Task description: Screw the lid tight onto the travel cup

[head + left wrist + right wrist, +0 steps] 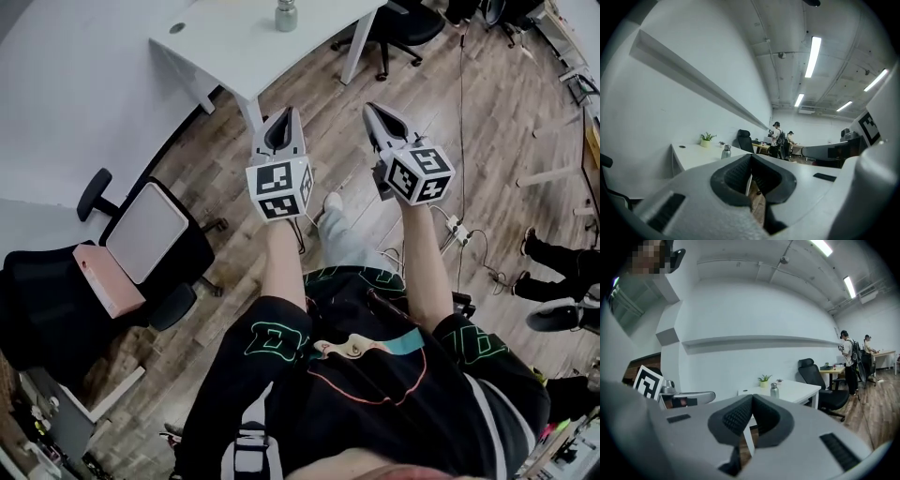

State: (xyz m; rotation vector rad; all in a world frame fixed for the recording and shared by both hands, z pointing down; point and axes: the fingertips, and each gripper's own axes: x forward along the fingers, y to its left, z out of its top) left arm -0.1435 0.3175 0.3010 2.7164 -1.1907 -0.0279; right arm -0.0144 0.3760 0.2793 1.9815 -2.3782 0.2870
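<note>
Both tools are closed, pads pressed together with nothing between them: your left tool (285, 119) and right tool (374, 112) are held side by side over the wooden floor (234, 178), pointing toward the white desk (220, 52). Neither one touches anything. The metal travel cup (286, 14) stands upright on the desk, near its right-hand edge as the head view shows it, well apart from both tools. It is too small to tell how its lid sits. Seen from the right tool, a small potted plant (764, 379) sits behind the cup, by the desk's wall edge. A black office chair (141, 248) with a pale box on it stands on the floor to your left.
</note>
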